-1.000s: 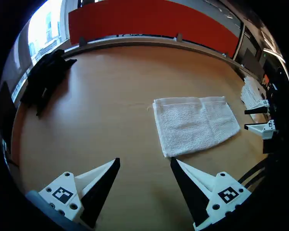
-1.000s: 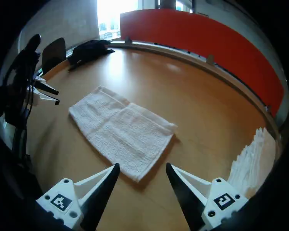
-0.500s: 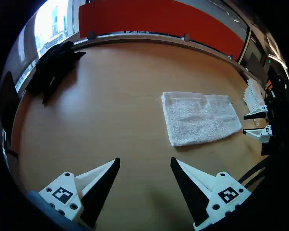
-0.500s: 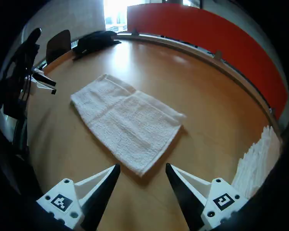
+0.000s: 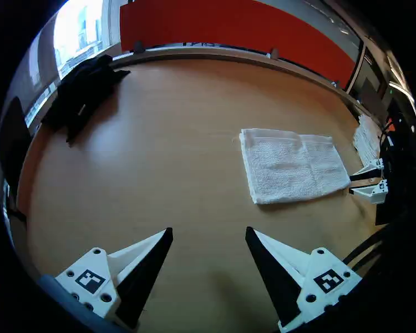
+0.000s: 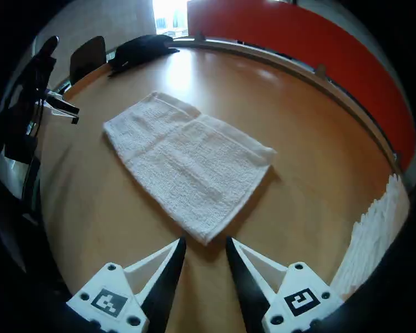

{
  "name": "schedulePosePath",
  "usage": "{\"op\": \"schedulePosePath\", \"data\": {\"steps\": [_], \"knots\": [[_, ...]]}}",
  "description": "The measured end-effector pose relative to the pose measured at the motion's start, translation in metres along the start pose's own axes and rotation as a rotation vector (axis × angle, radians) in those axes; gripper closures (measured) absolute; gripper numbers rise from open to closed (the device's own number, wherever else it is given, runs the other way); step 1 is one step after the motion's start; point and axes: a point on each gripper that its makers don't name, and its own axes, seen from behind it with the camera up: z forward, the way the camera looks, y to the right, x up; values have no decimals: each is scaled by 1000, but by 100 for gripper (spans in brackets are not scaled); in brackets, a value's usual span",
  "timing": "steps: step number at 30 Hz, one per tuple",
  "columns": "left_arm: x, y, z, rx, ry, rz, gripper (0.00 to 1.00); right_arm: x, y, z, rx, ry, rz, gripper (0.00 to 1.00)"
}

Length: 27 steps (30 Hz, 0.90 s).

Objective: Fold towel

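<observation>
Wooden worktop (image 5: 152, 166) runs back to a red panel (image 5: 236, 25), with a black garment (image 5: 83, 91) at its far edge and a stack of white cloths (image 6: 374, 233) to one side. We find the towel (image 6: 188, 161) lying flat on the worktop, apparently already doubled, with one layer edge crossing it. The right tool (image 6: 205, 240) sits directly at the towel's nearest corner. Its fingers are narrowed to a slim gap and grip nothing, and the corner lies just ahead of that gap. From this corner the towel's long axis runs away from the right tool toward the left tool (image 6: 61, 108). In the left gripper view, the left tool (image 5: 208, 230) is spread wide over bare worktop and holds nothing. The towel (image 5: 294, 165) lies well apart from it, forward and to the side, with the right tool (image 5: 369, 183) at the far short edge. We judge the right tool the nearer one for the next grasp. The left tool must first close the distance to its own corner.
</observation>
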Motion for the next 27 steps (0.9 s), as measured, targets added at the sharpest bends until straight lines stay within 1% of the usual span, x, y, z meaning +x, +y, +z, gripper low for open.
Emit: {"op": "schedulePosePath", "data": {"steps": [3,10,14,15,21,27], "knots": [[0,0,0,-2,1,-2,2,-1,0,2,3,-6,1,58],[0,0,-1,-3,0,-5,3,-2,2,4,-5,-6,-1,79],[-1,0,-1,-3,-2,-5,3,-2,3,4,-15,1,-2,94],[-2,0,-1,-3,-2,-5,3,-1,3,4,-15,3,-1,95],[-3,0,-1,-2,-4,-2,3,1,0,1,-18,16,2,91],[0,-2,-1,2,-1,2,3,16,1,-10,-32,57,12,86]]}}
